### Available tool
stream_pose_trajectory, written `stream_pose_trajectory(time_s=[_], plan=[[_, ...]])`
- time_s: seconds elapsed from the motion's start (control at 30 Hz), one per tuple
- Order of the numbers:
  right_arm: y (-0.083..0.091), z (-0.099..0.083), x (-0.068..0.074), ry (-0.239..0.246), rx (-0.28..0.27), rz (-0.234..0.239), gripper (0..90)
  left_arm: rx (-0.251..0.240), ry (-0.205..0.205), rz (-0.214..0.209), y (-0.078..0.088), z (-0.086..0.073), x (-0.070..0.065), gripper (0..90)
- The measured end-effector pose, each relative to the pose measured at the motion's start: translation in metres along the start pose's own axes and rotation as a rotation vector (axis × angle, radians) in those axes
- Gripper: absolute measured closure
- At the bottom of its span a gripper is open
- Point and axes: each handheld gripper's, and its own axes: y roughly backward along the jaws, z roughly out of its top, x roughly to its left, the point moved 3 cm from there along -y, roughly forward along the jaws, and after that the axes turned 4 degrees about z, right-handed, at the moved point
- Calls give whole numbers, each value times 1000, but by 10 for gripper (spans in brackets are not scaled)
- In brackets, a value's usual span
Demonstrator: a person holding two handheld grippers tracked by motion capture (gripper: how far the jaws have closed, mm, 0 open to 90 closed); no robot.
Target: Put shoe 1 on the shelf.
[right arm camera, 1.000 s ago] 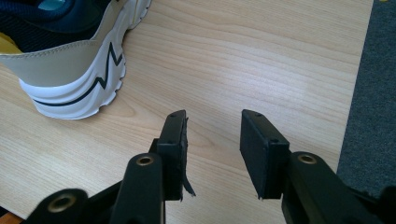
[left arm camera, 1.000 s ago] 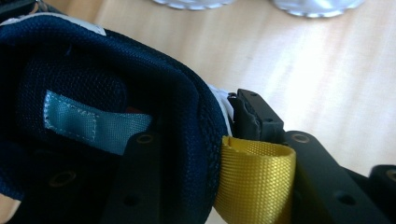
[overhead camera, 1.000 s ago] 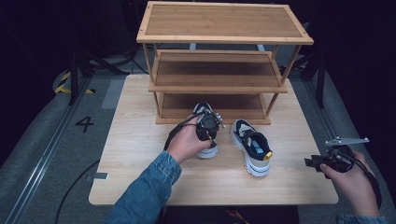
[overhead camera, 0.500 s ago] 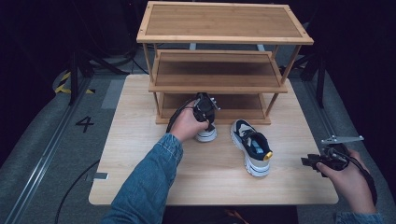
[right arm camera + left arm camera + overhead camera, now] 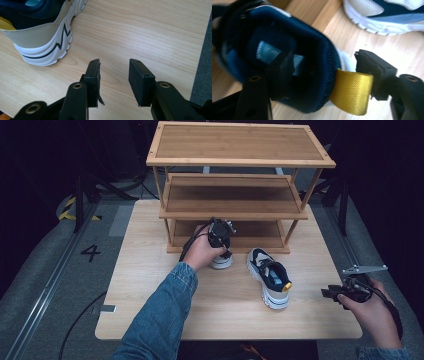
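A white and navy sneaker [image 5: 221,261] rests heel-out on the table at the front of the wooden rack's [image 5: 235,215] lowest shelf, its toe hidden by my left hand. My left gripper [image 5: 224,251] points down over its heel. Its jaws have just been opening. In the left gripper view one pad [image 5: 279,72] is inside the navy collar [image 5: 287,32] and the other stands outside by the yellow pull tab [image 5: 352,92], the left gripper [image 5: 323,60] open and loose around the heel. The matching sneaker [image 5: 270,277] lies to the right. My right gripper [image 5: 330,293] hovers open and empty near that sneaker's heel [image 5: 45,37].
The three-tier rack stands at the back of the light wooden table [image 5: 150,285]. The second sneaker's sole [image 5: 382,15] lies close beside the first. Beyond the right gripper [image 5: 114,62] is bare wood, and the table's right edge meets grey floor [image 5: 202,62].
My left hand has carried the sneaker away from me toward the rack's lowest shelf and set it down. Its jaws have since spread off the heel. The right hand has stayed put.
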Motion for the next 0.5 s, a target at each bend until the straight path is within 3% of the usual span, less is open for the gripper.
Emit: stream_pose_trajectory(time_s=[0.1, 0.17, 0.23, 0.37, 0.5], plan=[[-1, 2, 1, 2, 1, 1, 622, -37, 22, 28, 9, -2, -1, 300], [-4, 7, 2, 13, -1, 5, 621, -108, 49, 56, 22, -5, -5, 274], [-7, 10, 3, 19, 1, 10, 620, -125, 54, 64, 27, -7, -6, 256], [-11, 15, 6, 30, 5, 19, 620, -192, 133, 87, 46, -17, -14, 234], [-12, 19, 8, 42, 2, 24, 624, -176, 177, 140, 53, -28, -26, 249]])
